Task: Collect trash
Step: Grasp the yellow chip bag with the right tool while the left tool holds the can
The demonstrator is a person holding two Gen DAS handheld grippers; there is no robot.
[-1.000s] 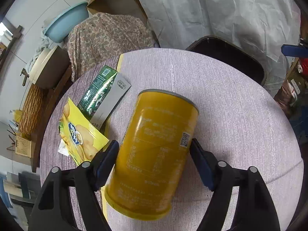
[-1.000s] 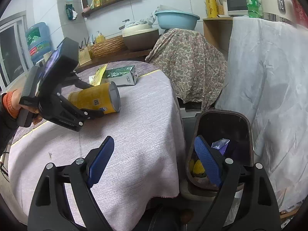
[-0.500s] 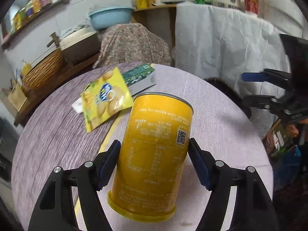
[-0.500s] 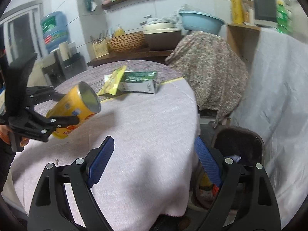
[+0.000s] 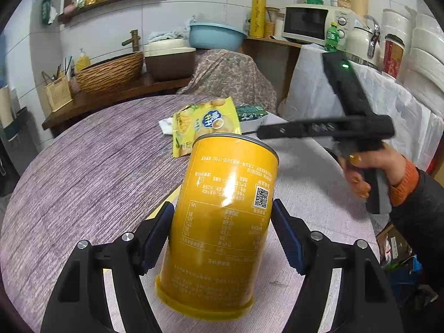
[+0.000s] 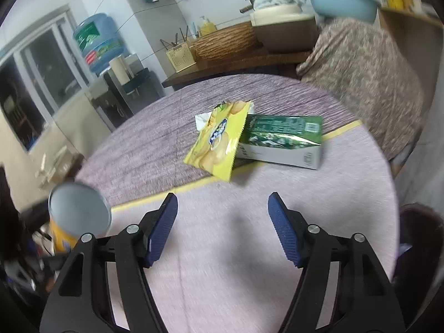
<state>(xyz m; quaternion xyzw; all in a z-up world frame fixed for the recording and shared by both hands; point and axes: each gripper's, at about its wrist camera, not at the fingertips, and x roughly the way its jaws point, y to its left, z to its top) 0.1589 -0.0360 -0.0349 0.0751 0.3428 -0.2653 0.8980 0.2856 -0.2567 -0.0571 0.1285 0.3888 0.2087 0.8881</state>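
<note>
1. The left gripper (image 5: 222, 233) is closed onto the yellow can (image 5: 222, 222), one blue pad against each side of it. The can is tilted and held above the round table (image 5: 83, 172).
2. The right gripper (image 6: 222, 230) is spread wide with nothing between its pads, hovering over the pale half of the tablecloth.
3. Only the left wrist view shows the can's printed label and QR code, and the right hand (image 5: 369, 169) on its grip.
4. Only the right wrist view shows the can's silver end (image 6: 79, 208) at lower left.
5. The yellow snack bag (image 6: 219, 141) leans on the green carton (image 6: 283, 138); both are on the table.
</note>
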